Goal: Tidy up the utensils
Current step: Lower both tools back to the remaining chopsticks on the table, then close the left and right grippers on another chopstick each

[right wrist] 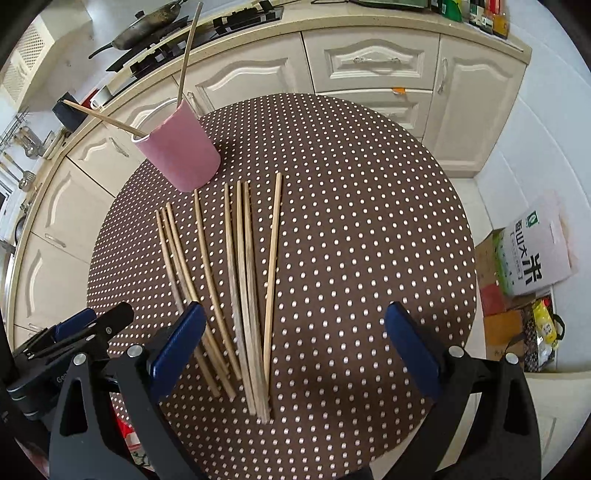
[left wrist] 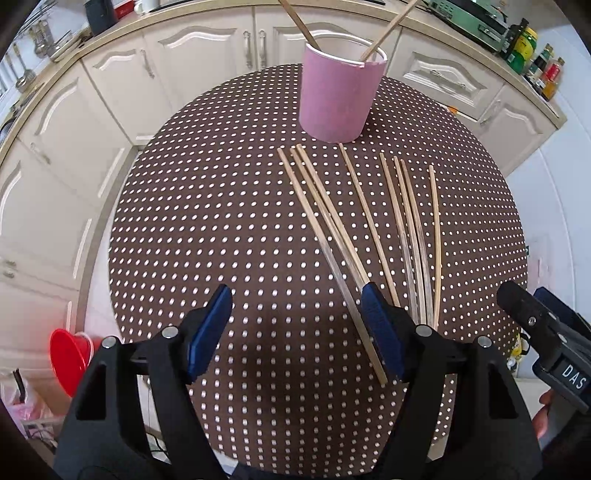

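Observation:
Several wooden chopsticks (left wrist: 369,225) lie fanned out on a round table with a brown dotted cloth (left wrist: 221,221); they also show in the right wrist view (right wrist: 240,280). A pink cylindrical holder (left wrist: 341,98) stands at the far side with two chopsticks in it, also in the right wrist view (right wrist: 181,151). My left gripper (left wrist: 295,321) is open and empty above the near ends of the left chopsticks. My right gripper (right wrist: 295,339) is open and empty above the near ends of the chopsticks. Each gripper shows at the edge of the other's view.
Cream kitchen cabinets (left wrist: 207,48) curve around behind the table. A red bucket (left wrist: 70,354) sits on the floor at the left. Boxes and a rice bag (right wrist: 532,254) stand on the floor at the right. A stove with a pan (right wrist: 147,29) is at the back.

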{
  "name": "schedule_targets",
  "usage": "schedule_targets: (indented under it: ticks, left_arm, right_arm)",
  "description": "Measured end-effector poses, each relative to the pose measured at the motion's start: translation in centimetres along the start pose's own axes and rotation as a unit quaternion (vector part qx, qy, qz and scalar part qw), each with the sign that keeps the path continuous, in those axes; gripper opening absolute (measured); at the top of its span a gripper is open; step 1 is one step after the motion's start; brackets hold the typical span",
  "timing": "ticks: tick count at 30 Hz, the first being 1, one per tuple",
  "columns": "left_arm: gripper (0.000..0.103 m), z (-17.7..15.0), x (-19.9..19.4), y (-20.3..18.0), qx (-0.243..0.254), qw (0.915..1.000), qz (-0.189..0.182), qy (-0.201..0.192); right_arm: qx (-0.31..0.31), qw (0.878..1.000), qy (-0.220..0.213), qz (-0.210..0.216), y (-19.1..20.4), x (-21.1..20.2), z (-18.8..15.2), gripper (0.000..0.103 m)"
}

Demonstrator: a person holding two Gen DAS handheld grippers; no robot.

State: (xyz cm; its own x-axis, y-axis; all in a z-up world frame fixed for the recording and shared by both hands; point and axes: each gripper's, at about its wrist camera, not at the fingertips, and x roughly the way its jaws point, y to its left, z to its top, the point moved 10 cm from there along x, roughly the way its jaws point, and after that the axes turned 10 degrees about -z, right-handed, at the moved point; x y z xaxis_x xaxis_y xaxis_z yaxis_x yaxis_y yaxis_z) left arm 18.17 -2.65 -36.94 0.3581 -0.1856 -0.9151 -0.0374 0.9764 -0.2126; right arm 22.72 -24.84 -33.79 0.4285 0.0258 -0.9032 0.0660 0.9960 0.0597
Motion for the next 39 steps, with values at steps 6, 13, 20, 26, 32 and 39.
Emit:
schedule_targets:
  ticks: [6,13,20,26,32,39]
  left_arm:
    - [0.072,-0.7,2.4,1.2,-0.023,0.9989,-0.007,0.039]
    - [0.072,-1.1,4.7,2.3,-0.054,0.994,-0.035,0.088]
    - [0.072,-1.0,6.6,3.3,-0.08,0.9869,-0.058,0.128]
    - [0.072,0.2,7.8,3.2,-0.061,0.9869,-0.052,0.14]
    - [0.072,2.4,9.2,2.3,-0.06,0.9871,-0.051,0.14]
    - [0.072,5.3,11.1,2.2,-0.069,0.9881,-0.013,0.137]
  right_arm:
    - [0.017,1.0,-0.015,0.014,0.6,1.5,0.6,0.094]
    - [0.021,1.0,0.005,-0.005,0.7,3.6,0.4,0.094]
    - [0.008,0.998,0.032,-0.055,-0.1,5.9,-0.1,0.08]
    - [0.005,0.996,0.052,-0.068,-0.1,7.3,-0.5,0.066]
    - [-0.018,0.996,0.049,-0.075,0.9,7.7,-0.3,0.066]
    - [-0.027,0.993,0.046,-0.102,1.4,8.3,0.8,0.063]
